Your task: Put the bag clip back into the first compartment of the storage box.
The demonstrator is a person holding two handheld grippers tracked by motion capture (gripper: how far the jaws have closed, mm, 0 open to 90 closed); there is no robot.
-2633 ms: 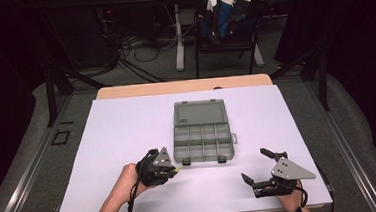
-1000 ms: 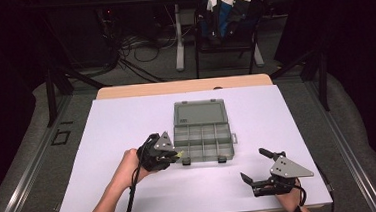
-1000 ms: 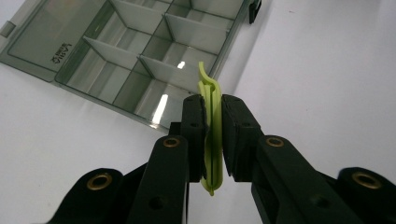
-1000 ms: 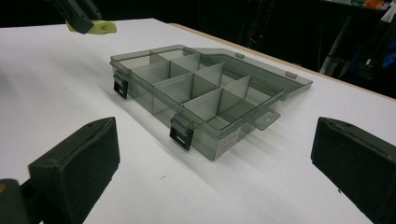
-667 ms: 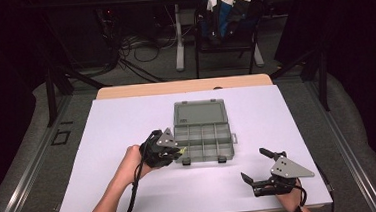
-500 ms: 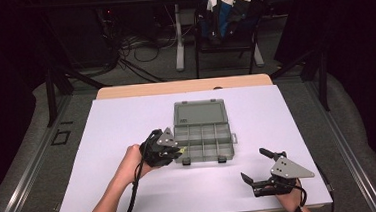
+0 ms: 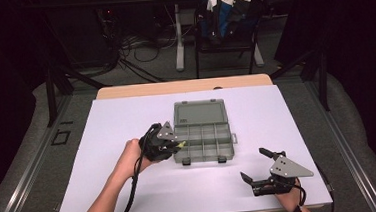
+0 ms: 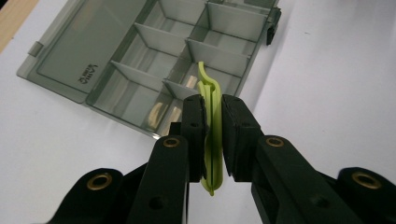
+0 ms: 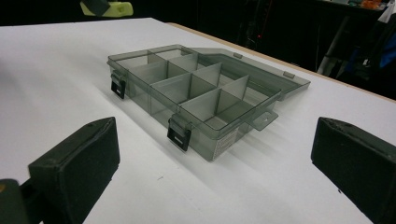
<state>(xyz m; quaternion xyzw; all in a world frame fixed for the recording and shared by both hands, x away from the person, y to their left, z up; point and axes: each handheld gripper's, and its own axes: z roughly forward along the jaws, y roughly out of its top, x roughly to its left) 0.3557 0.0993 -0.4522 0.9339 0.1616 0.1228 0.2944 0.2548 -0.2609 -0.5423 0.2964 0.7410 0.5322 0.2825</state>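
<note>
**Inspector:** State of the left claw?

**Assistant:** Closed tight on a thin lime-green plastic piece. The piece stands on edge between the pads, and its curved tip pokes out past them towards the organiser box.

**Inspector:** Where is it?

**Assistant:** At the near-left corner of the box, low over the white counter. The box sits mid-counter, its clear lid laid flat behind the divided compartments.

**Inspector:** And the right claw?

**Assistant:** Jaws wide apart, nothing between them. It sits by the near-right edge of the counter, well apart from the box and facing it.
</note>
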